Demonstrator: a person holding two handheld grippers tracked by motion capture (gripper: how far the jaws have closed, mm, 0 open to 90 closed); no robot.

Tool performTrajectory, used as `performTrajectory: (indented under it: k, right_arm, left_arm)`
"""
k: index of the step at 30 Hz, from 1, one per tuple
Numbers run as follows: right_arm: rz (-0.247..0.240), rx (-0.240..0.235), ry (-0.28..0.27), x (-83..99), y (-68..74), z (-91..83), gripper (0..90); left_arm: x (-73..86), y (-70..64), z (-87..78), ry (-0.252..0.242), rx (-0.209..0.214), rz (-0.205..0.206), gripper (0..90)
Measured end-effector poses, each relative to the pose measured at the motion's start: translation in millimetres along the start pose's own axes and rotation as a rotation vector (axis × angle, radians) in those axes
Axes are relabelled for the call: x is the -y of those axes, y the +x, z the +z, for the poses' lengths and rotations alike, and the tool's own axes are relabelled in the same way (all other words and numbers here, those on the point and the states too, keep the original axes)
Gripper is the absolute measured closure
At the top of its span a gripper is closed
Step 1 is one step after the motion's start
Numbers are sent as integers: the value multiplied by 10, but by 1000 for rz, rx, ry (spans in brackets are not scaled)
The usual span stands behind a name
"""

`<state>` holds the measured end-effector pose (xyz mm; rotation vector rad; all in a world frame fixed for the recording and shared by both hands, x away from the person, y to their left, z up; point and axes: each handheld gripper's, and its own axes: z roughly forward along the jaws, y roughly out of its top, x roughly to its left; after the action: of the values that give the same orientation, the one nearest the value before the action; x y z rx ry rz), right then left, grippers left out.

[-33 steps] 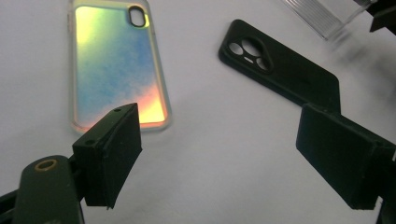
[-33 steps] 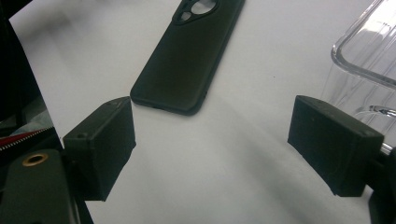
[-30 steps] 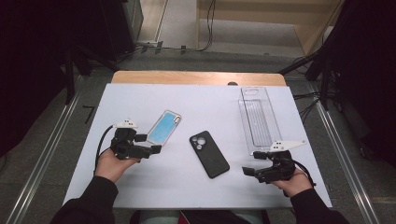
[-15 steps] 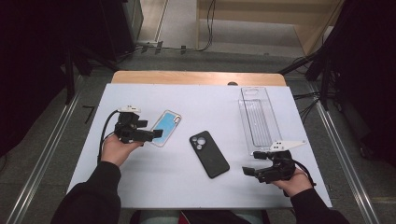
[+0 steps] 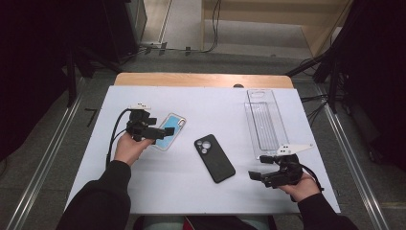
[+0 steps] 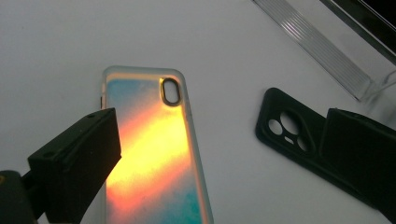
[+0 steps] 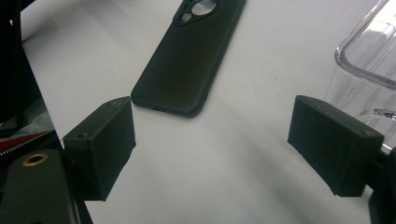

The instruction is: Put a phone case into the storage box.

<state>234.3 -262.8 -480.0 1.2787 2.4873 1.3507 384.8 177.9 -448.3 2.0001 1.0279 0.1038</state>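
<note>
The phone case (image 5: 166, 131) is a clear case with a blue and orange back and an oval camera hole (image 6: 171, 91) near one top corner. It lies flat on the white surface (image 5: 201, 191), back side up, slightly slanted, at the left part, well apart from the edges.

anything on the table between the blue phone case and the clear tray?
Yes: the black phone case lies between the blue phone case and the clear tray, apart from both, in the high view.

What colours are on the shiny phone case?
The phone case glows blue, yellow and orange-pink; clearest in the left gripper view.
</note>
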Motion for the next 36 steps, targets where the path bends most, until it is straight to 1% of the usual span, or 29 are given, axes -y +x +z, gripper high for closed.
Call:
performTrajectory:
  k: [1,4,5,6,8,10,13,15,16,18,20,21,22,24,27,29,32,36]
  right_arm:
    - [0,-2,-3,-1,2,-5,132]
    - [7,3,0,7,-10,-5,131]
    - [9,4,1,9,-10,-7,131]
    - [8,4,-2,8,-10,-12,131]
    - [2,7,-10,2,-1,-16,131]
    - [0,9,-4,1,6,-10,132]
    - [-6,12,0,3,1,-2,131]
    - [-2,13,-6,-1,5,-9,132]
    - [-3,12,-9,-1,5,-11,132]
    - [-3,15,-6,0,3,-11,132]
    - [-4,15,-6,1,4,-13,131]
    - [-6,15,-8,0,4,-15,132]
    - [-6,12,-10,0,7,-18,131]
    - [-7,6,-12,-1,10,-21,132]
    - [-9,6,-11,1,24,-23,132]
    - [-11,8,-12,2,27,-25,132]
    - [-11,8,-15,4,21,-28,132]
    - [-10,8,-13,2,23,-26,132]
  left_arm:
    - [-2,-8,13,1,-14,6,0]
    - [-5,0,51,12,-55,2,0]
    - [-3,6,69,14,-71,9,0]
    - [-2,13,87,19,-80,8,0]
    - [-3,34,115,27,-75,3,0]
    - [-7,33,132,38,-106,21,0]
    - [-6,14,159,36,-136,33,0]
    - [-2,6,174,28,-169,52,0]
    - [1,6,184,25,-177,45,0]
    - [11,13,203,26,-183,38,0]
    - [30,3,236,25,-193,41,0]
    - [41,-1,257,28,-189,42,0]
    - [50,-7,277,36,-194,44,0]
    - [65,-8,306,43,-203,57,0]
    - [83,3,330,48,-204,49,0]
    - [101,13,340,44,-198,44,0]
    - [139,26,378,52,-192,33,0]
    - [191,22,461,95,-210,51,0]
